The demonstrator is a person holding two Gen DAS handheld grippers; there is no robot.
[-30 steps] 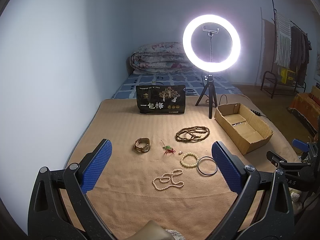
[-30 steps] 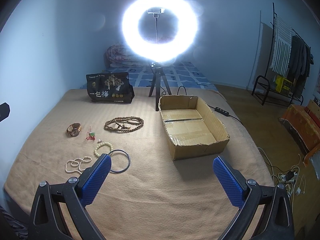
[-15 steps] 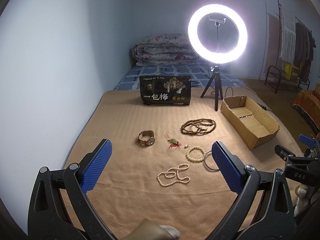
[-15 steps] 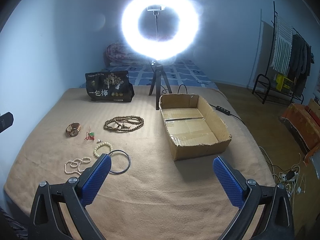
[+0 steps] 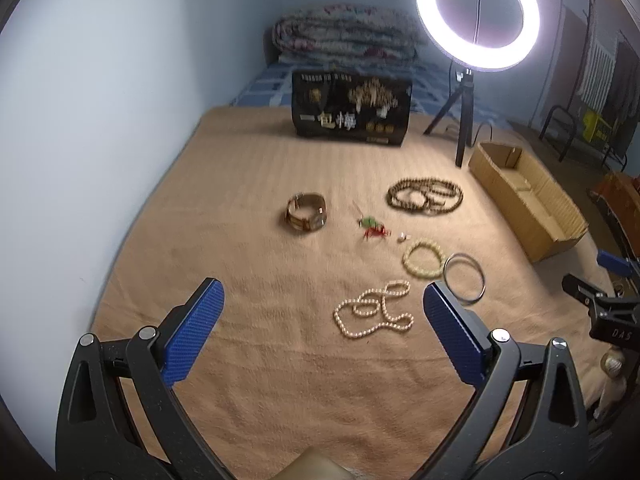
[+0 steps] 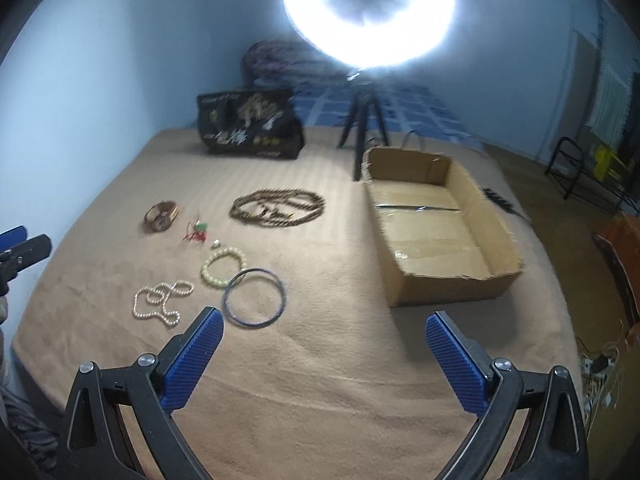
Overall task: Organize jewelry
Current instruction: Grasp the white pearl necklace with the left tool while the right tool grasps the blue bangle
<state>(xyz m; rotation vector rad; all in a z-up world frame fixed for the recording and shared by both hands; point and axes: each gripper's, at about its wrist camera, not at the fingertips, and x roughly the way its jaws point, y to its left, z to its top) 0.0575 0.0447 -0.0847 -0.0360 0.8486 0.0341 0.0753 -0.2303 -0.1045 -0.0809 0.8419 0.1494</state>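
Jewelry lies loose on a tan blanket (image 5: 260, 380): a pearl necklace (image 5: 374, 314), a cream bead bracelet (image 5: 423, 259), a dark metal bangle (image 5: 464, 279), a gold watch (image 5: 306, 213), a red-green charm (image 5: 372, 227) and brown prayer beads (image 5: 425, 196). The right wrist view shows the same pearl necklace (image 6: 160, 300), bangle (image 6: 254, 298), bracelet (image 6: 223, 267), beads (image 6: 277, 208) and watch (image 6: 161, 216), with an open empty cardboard box (image 6: 440, 272) to their right. My left gripper (image 5: 323, 316) is open and empty above the blanket, left of the pearls. My right gripper (image 6: 324, 344) is open and empty, just behind the bangle.
A lit ring light on a tripod (image 5: 466, 120) stands behind the box (image 5: 524, 204). A black printed bag (image 5: 352, 108) stands at the back. A wall runs along the left. Folded bedding (image 5: 344, 36) lies further back. The floor at right holds cables (image 6: 600, 364).
Both grippers have tilted down and moved forward toward the jewelry, so the pieces look larger and nearer. The jaws stay wide open. No jewelry has moved.
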